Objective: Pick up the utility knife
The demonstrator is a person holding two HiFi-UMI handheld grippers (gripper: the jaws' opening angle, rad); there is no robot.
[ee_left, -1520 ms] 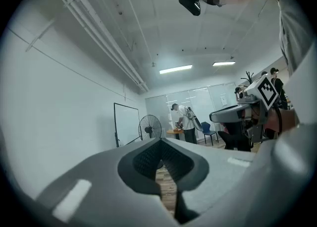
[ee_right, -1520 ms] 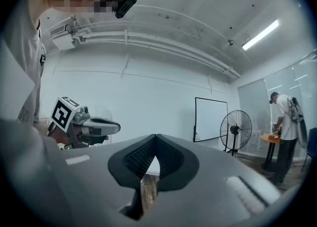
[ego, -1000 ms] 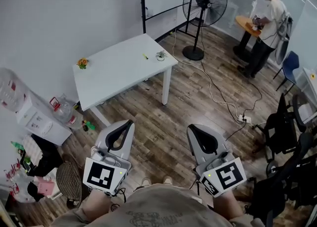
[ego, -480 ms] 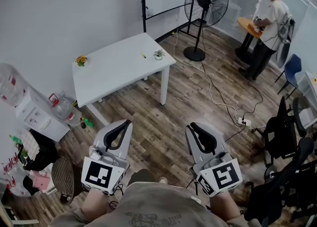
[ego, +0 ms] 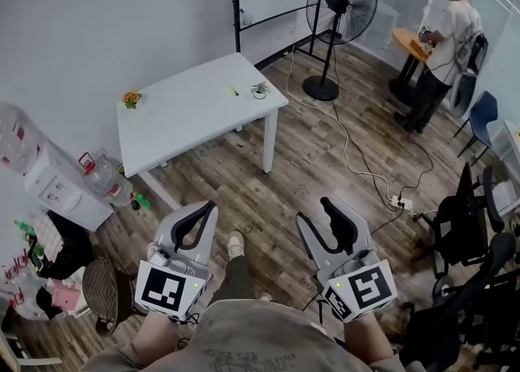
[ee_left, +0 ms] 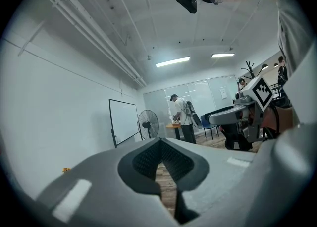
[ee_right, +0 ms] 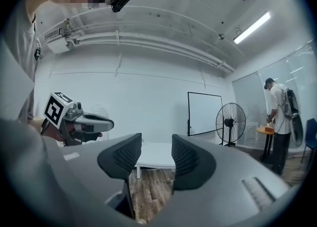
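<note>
A small yellow object, probably the utility knife (ego: 234, 91), lies on the white table (ego: 187, 123) near its far right end, too small to make out in detail. Both grippers hang low over the wood floor, well short of the table. My left gripper (ego: 210, 207) is shut, its jaw tips meeting with nothing between them; its own view shows the left gripper (ee_left: 159, 142) the same way. My right gripper (ego: 316, 214) is open and empty, with a clear gap in the right gripper view (ee_right: 155, 146), through which the table (ee_right: 154, 154) shows far ahead.
On the table also stand a small potted plant (ego: 260, 88) and orange flowers (ego: 131, 100). A standing fan (ego: 341, 5), a floor cable with power strip (ego: 400, 196), office chairs (ego: 471, 216) and another person (ego: 443, 37) are at right. A water dispenser (ego: 50, 192) stands at left.
My right gripper's jaws have spread from shut to open. The view has shifted slightly toward the table, and a shoe now shows on the floor between the grippers.
</note>
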